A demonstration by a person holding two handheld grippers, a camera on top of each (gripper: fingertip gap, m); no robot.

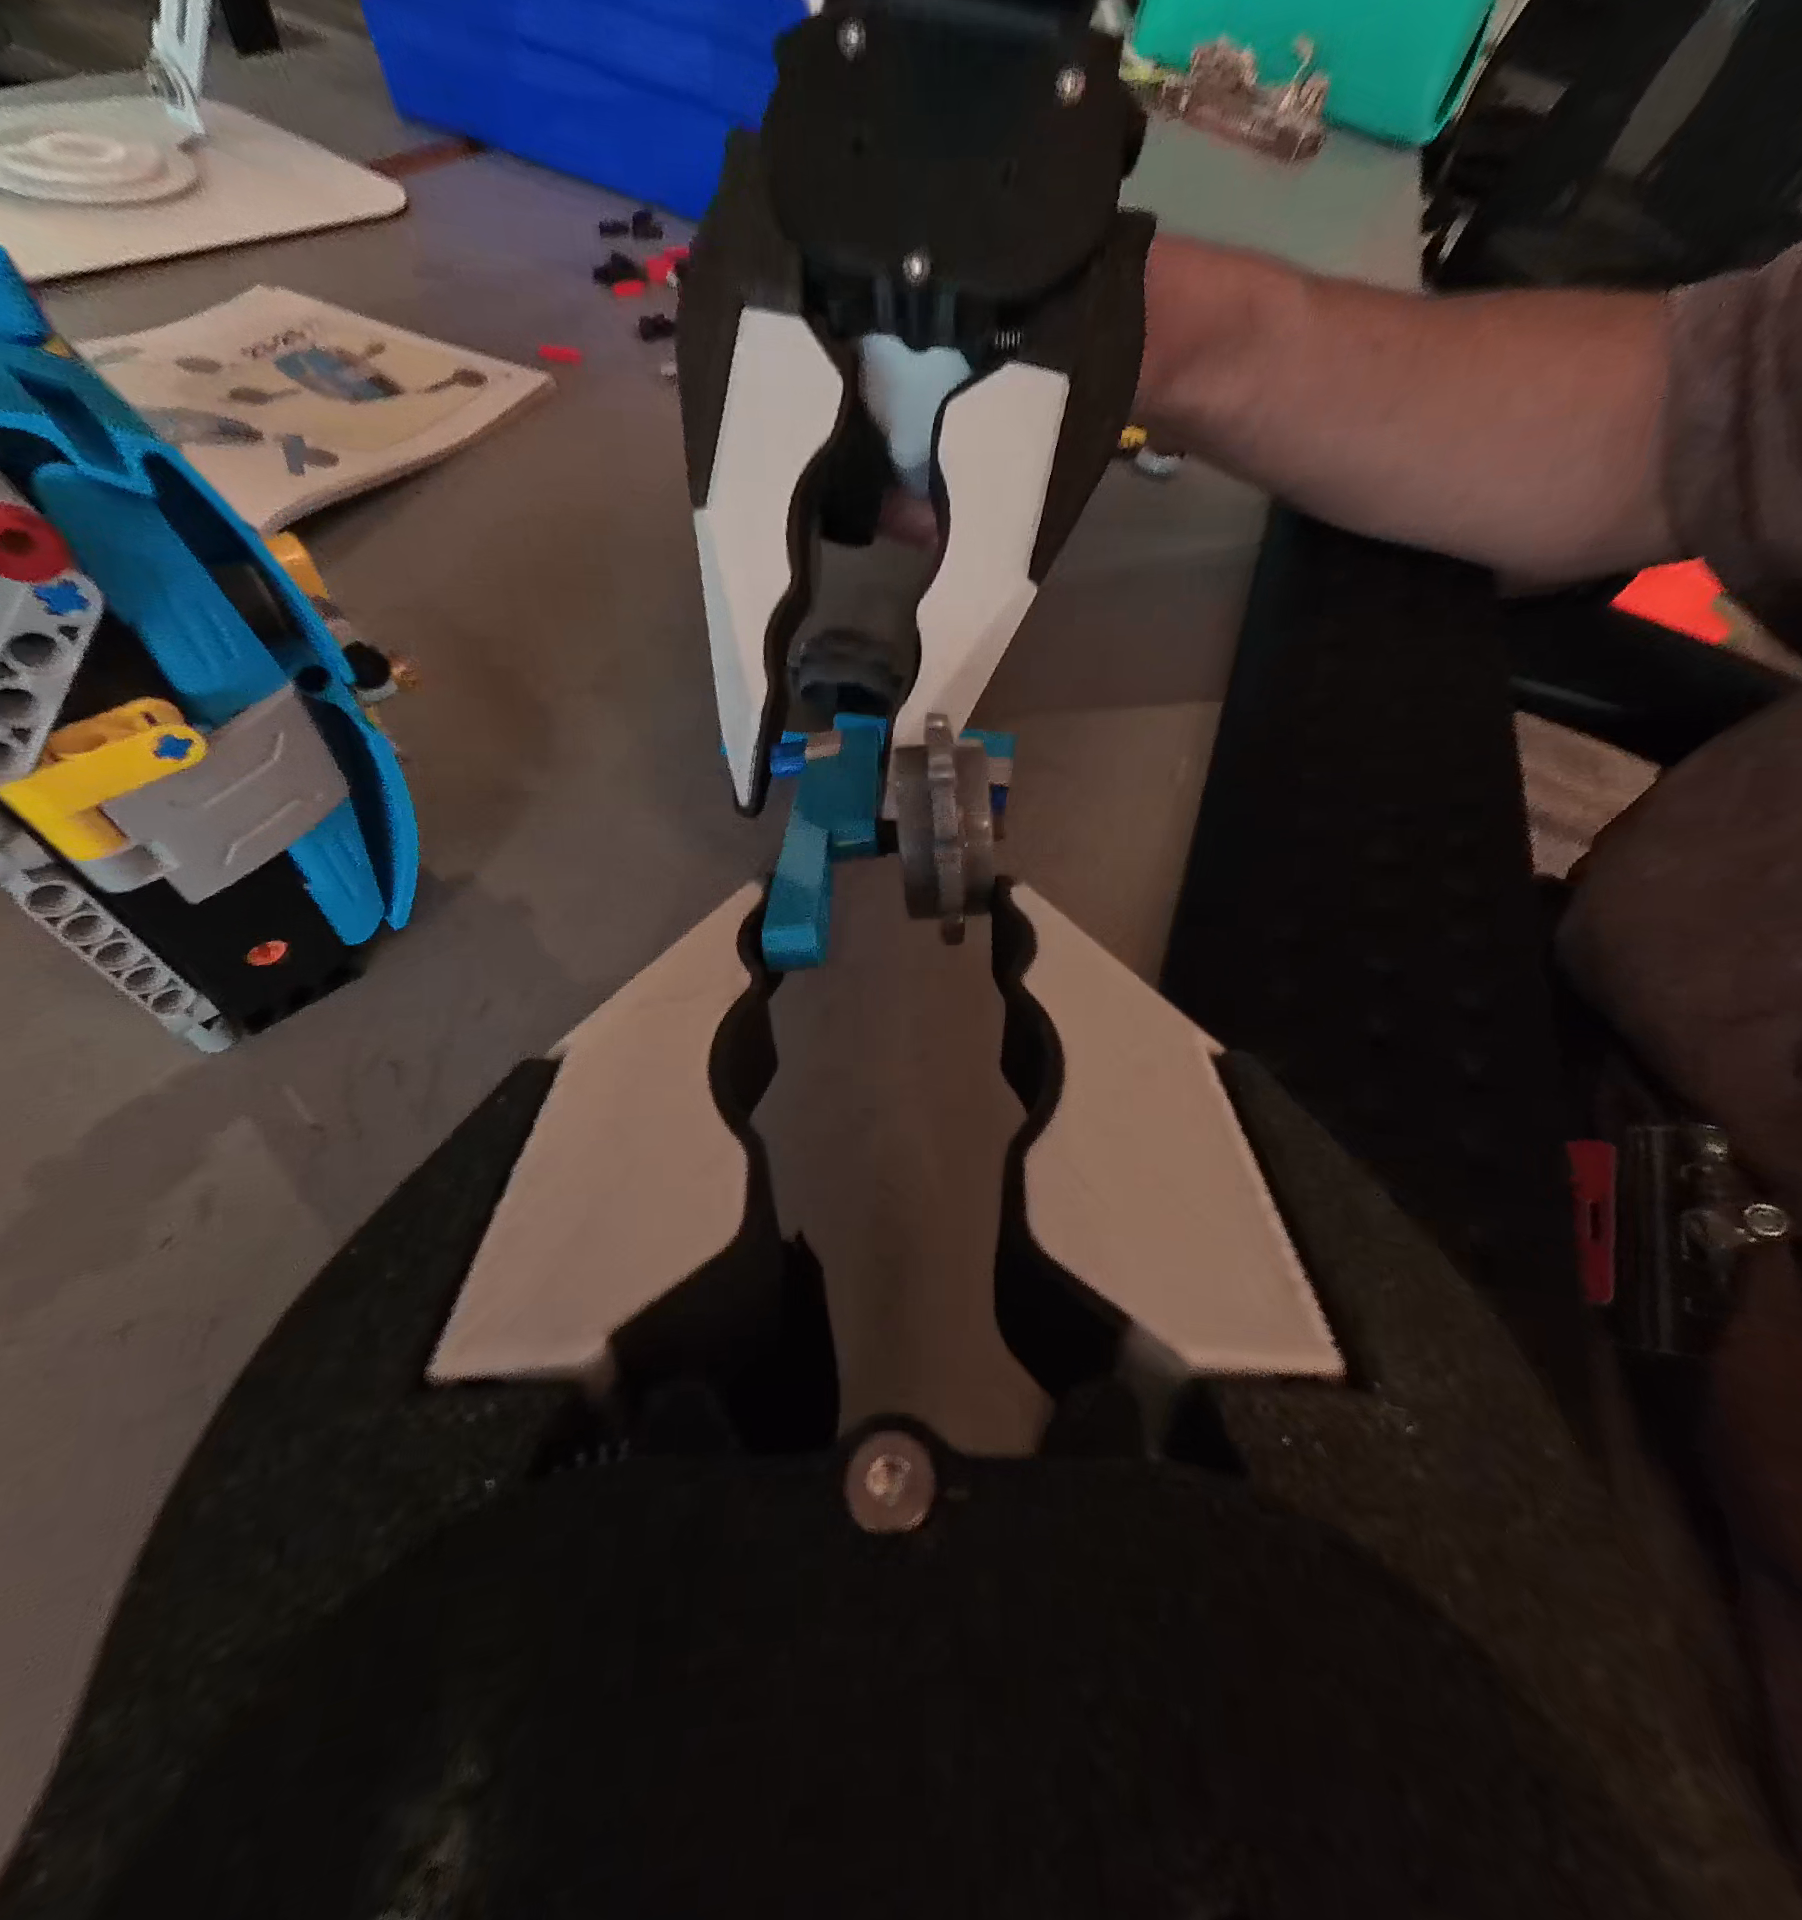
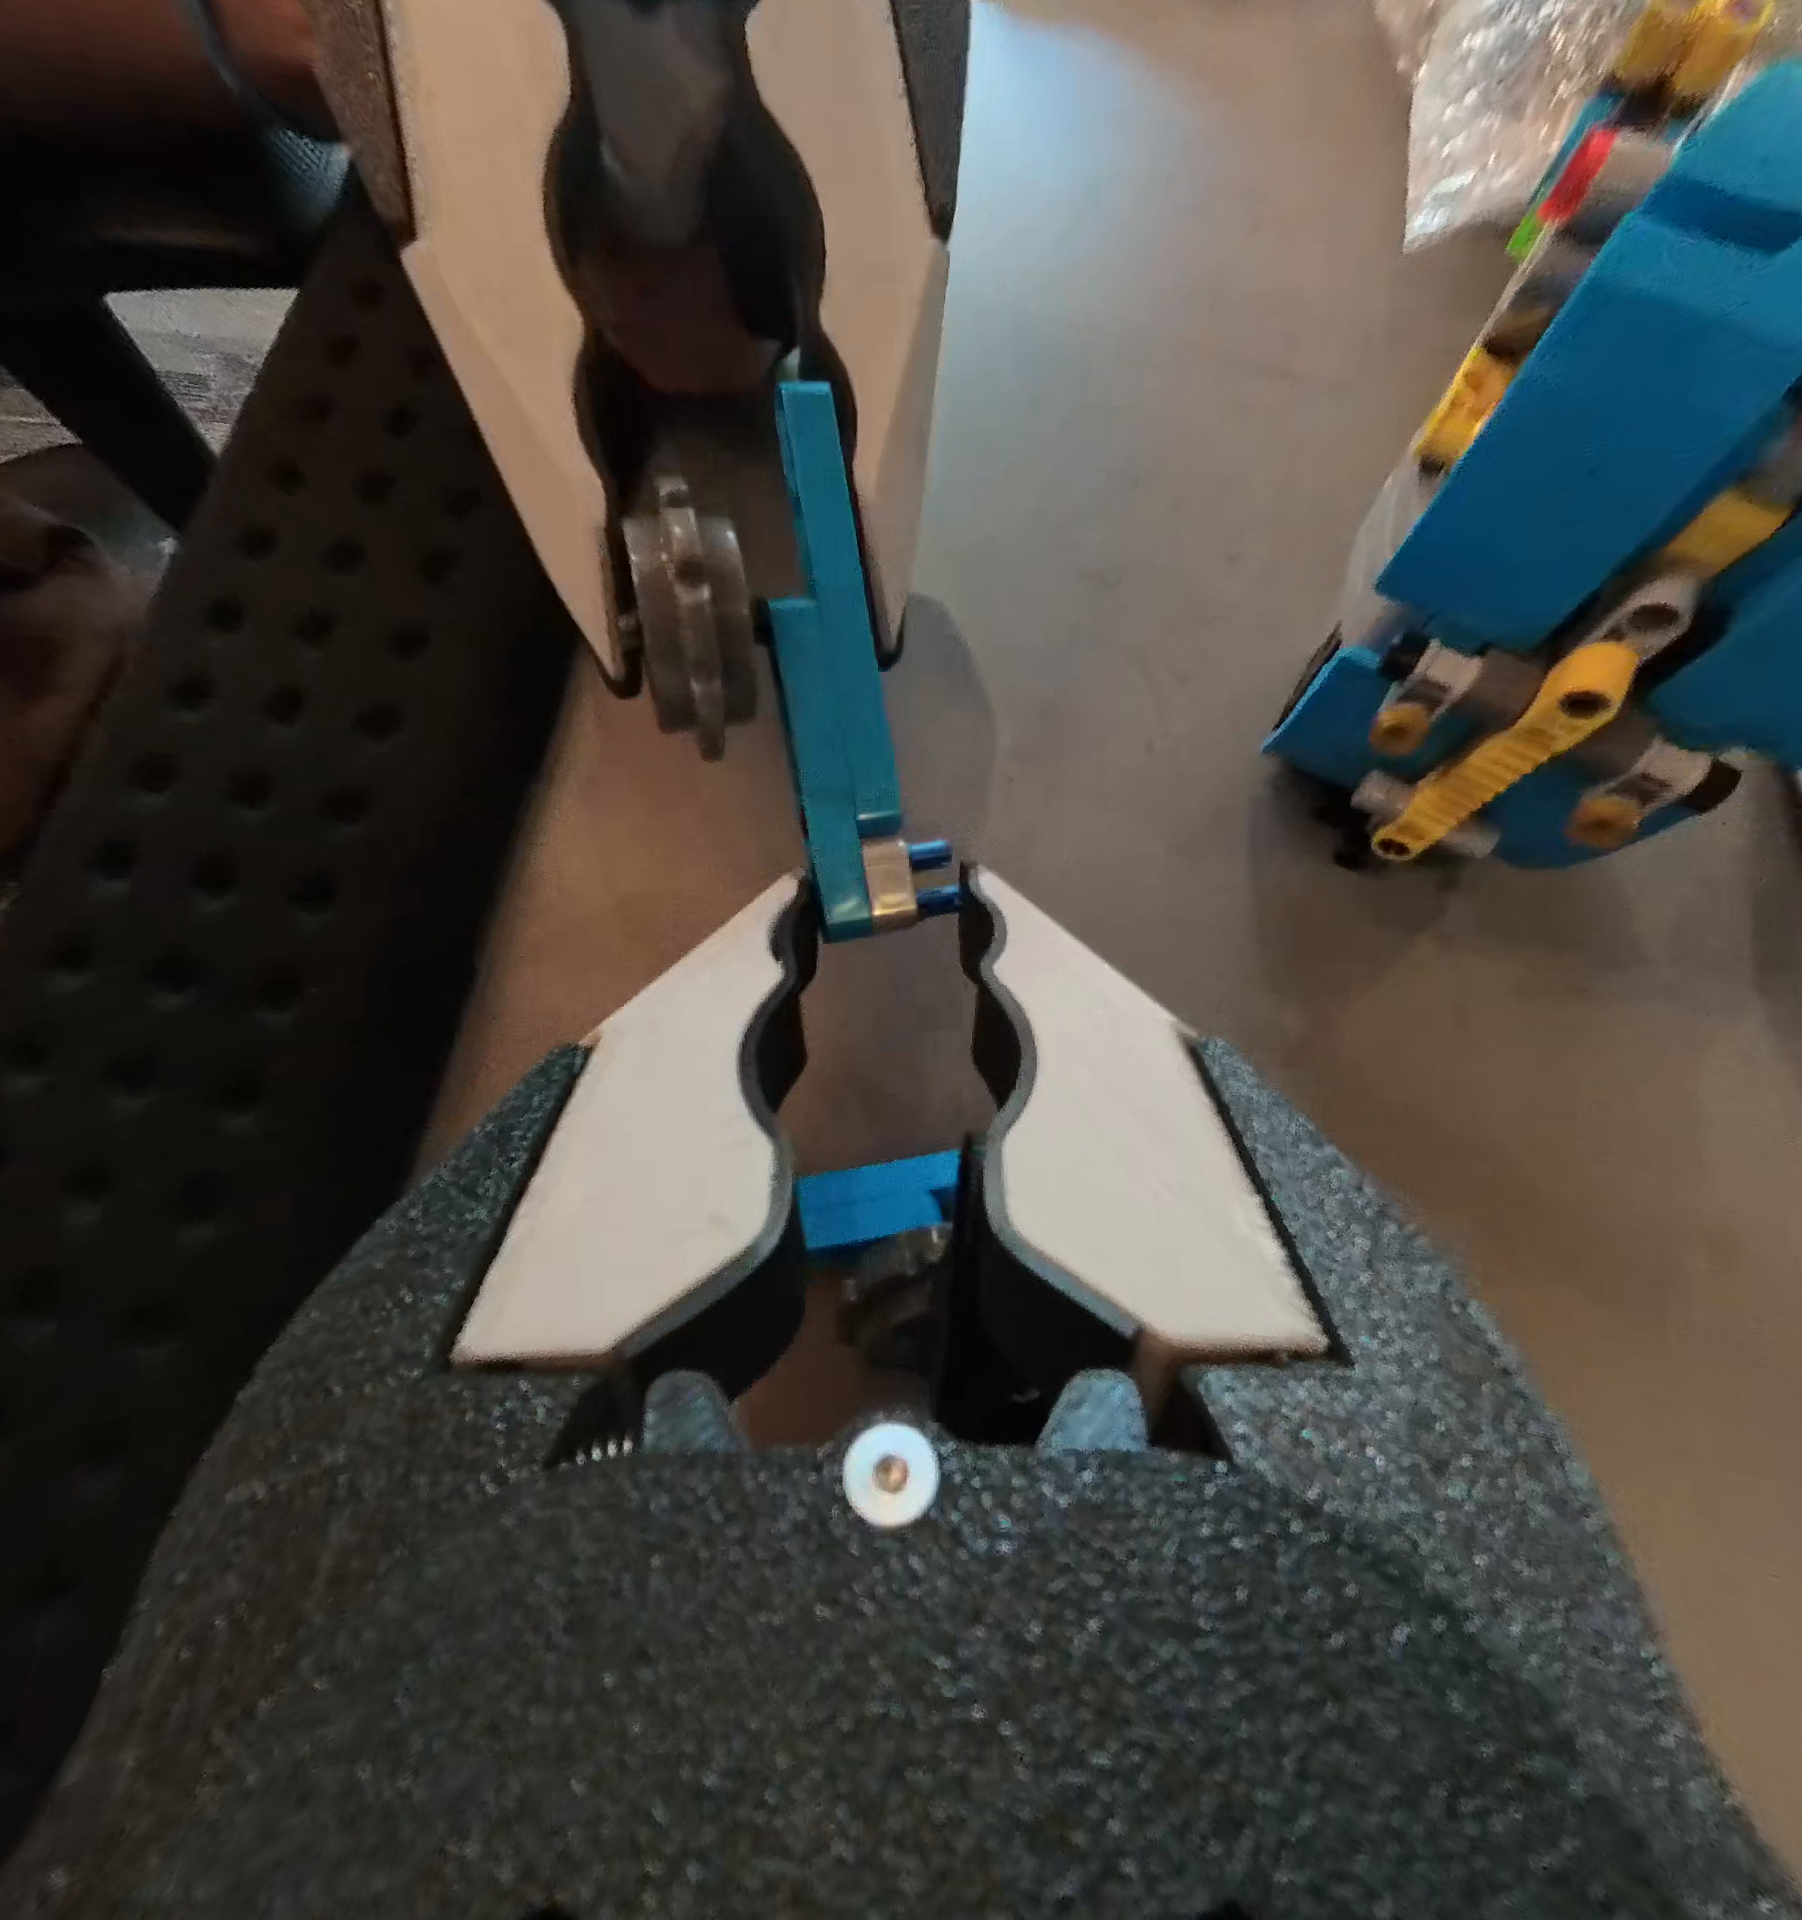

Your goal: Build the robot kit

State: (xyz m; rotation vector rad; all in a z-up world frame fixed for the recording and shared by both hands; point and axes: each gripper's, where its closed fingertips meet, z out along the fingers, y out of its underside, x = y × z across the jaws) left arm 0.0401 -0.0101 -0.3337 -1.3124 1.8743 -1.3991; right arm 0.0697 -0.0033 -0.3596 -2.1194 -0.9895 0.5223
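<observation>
A small brick assembly is held in the air between my two grippers, which face each other tip to tip. It is a blue plate piece (image 1: 803,894) with a grey gear (image 1: 933,821) beside it. My left gripper (image 1: 881,899) is shut on it, one fingertip on the blue piece and the other on the gear. My right gripper (image 2: 886,878) is shut on the other end of the blue piece (image 2: 835,707), where two small blue pins stick out. The gear (image 2: 684,613) shows between the left gripper's fingers. The right gripper (image 1: 861,764) comes in from above in the left wrist view.
A blue, grey and yellow brick-built model (image 1: 180,727) (image 2: 1603,520) stands on the grey table. A booklet (image 1: 357,405), loose small pieces (image 1: 637,270) and a blue bin (image 1: 585,94) lie farther back. A black perforated panel (image 1: 1344,935) (image 2: 201,831) runs along the table's edge. A person's forearm (image 1: 1396,416) reaches in. About 4 centimeters separates my left fingertips from my right.
</observation>
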